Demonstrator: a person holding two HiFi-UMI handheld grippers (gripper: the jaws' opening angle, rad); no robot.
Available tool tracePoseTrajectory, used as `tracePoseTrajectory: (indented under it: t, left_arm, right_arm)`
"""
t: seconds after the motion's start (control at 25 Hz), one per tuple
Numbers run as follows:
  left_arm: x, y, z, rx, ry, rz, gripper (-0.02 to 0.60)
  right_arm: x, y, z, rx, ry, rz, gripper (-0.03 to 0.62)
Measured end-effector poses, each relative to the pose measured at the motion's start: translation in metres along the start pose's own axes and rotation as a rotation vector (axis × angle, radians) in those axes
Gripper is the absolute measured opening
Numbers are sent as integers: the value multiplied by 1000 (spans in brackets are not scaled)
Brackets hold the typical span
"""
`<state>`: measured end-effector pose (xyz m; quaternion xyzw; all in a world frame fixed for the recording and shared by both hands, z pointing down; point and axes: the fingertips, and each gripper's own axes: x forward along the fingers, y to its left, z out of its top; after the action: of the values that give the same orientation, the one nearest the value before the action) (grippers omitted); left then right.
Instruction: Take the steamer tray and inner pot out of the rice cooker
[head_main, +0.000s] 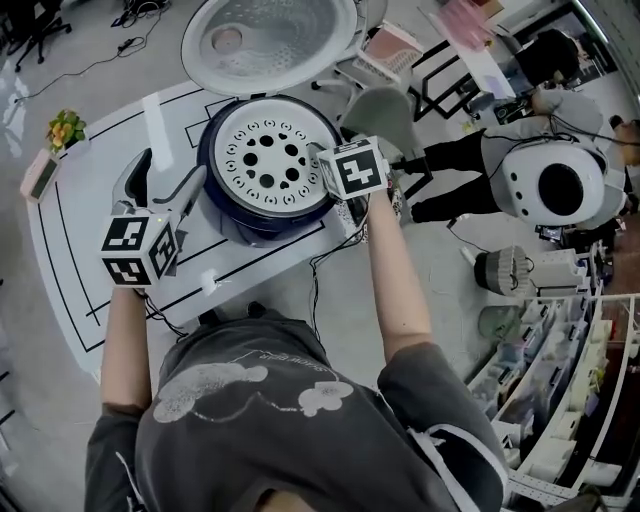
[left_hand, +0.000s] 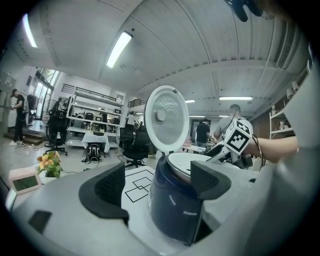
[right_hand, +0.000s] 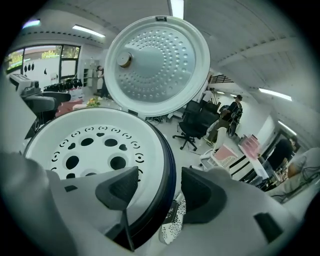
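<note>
A dark blue rice cooker (head_main: 262, 218) stands on the white table with its lid (head_main: 270, 40) swung open behind it. A white steamer tray (head_main: 268, 158) with round holes sits in its top and hides the inner pot. My right gripper (head_main: 322, 160) is at the cooker's right rim. In the right gripper view it (right_hand: 160, 192) is open and straddles the rim, one pad (right_hand: 120, 187) over the tray (right_hand: 95, 145), the other outside the wall. My left gripper (head_main: 165, 185) is open, just left of the cooker. In the left gripper view it (left_hand: 157, 187) frames the cooker body (left_hand: 172, 200) without gripping.
The table (head_main: 90, 260) carries black taped outlines. A small flower pot (head_main: 63, 130) and a pink-edged device (head_main: 42, 172) sit at its far left corner. A speckled cloth (right_hand: 172, 222) lies by the cooker's right side. Chairs (head_main: 385, 110) and a seated person (head_main: 540, 180) are at the right.
</note>
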<state>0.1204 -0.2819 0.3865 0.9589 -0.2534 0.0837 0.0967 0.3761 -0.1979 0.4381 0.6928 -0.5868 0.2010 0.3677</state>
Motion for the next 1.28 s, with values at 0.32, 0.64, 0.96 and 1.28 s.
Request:
tracePoseTrajectory:
  t: [0.32, 0.64, 0.96, 1.28]
  left_arm:
    - [3, -7, -11, -7, 24, 33, 402]
    - [-3, -15, -4, 5, 13, 45, 402]
    - [-14, -20, 2, 0, 0, 91, 402]
    - [-38, -33, 3, -17, -25, 187, 400]
  right_arm:
    - [0, -10, 17, -72, -33, -39, 250]
    - [-12, -5, 26, -57, -40, 42, 114]
    - [-36, -15, 42, -46, -159, -18, 101]
    - [-71, -21, 83, 33, -429, 10, 57]
